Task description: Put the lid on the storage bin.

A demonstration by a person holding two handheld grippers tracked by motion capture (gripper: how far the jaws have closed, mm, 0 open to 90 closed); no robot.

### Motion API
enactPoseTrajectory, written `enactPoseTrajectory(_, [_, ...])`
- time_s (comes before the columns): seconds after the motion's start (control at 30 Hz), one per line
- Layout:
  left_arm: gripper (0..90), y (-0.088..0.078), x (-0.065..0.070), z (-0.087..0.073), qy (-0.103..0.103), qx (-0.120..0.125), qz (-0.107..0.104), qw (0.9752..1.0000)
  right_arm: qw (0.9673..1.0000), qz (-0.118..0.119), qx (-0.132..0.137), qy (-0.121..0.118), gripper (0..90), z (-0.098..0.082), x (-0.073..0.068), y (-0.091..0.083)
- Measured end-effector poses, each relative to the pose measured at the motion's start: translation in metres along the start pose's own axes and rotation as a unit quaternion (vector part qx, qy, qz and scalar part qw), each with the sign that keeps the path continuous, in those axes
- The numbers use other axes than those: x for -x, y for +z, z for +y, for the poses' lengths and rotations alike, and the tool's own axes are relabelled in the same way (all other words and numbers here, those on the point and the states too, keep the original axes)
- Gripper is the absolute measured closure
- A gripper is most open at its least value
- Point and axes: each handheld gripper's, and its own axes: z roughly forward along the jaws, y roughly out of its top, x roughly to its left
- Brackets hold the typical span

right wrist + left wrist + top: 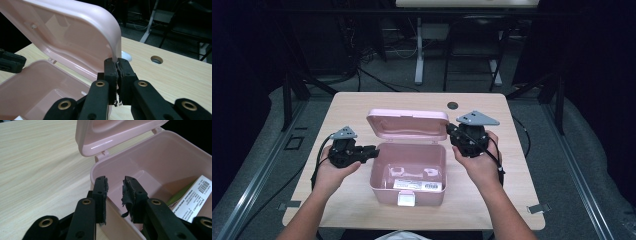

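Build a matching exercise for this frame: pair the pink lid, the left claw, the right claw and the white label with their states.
Things:
1. pink lid
2. left claw
3. right claw
4. white label

States:
a. lies inside the pink box
b. pinches the lid's edge
c. raised, hinged back
d. jaws apart astride the box wall, pads not pressing

Pairs: 1-c, 2-d, 3-b, 4-a

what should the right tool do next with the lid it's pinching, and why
Probably swing the lid a little further back, then let go. The right tool is shut on the lid's edge, and the lid stands raised over the pink box, which is already open with packets inside. The left tool has its jaws apart astride the box's side wall, not pressing, so it gives little support.
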Motion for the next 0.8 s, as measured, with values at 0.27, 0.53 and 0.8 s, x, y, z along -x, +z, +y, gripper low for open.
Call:
enactPoseTrajectory(0.27, [64.1, -0.008, 0.002, 0.005, -0.001, 0.019, 0.004, 0.9998, 0.9999, -0.003, 0.016, 0.002, 86.1, -0.007, -0.003, -0.003])
enactPoseTrajectory(0.53, [57.0, -0.019, 0.009, 0.014, 0.019, 0.038, 0.02, 0.9989, 0.9999, 0.004, 0.013, 0.0, 85.4, -0.011, -0.004, -0.006])
enactPoseTrajectory(0.8, [54.9, -0.032, 0.017, 0.024, 0.025, 0.061, 0.034, 0.9972, 0.9998, 0.018, 0.007, 0.008, 84.8, -0.014, -0.002, -0.009])
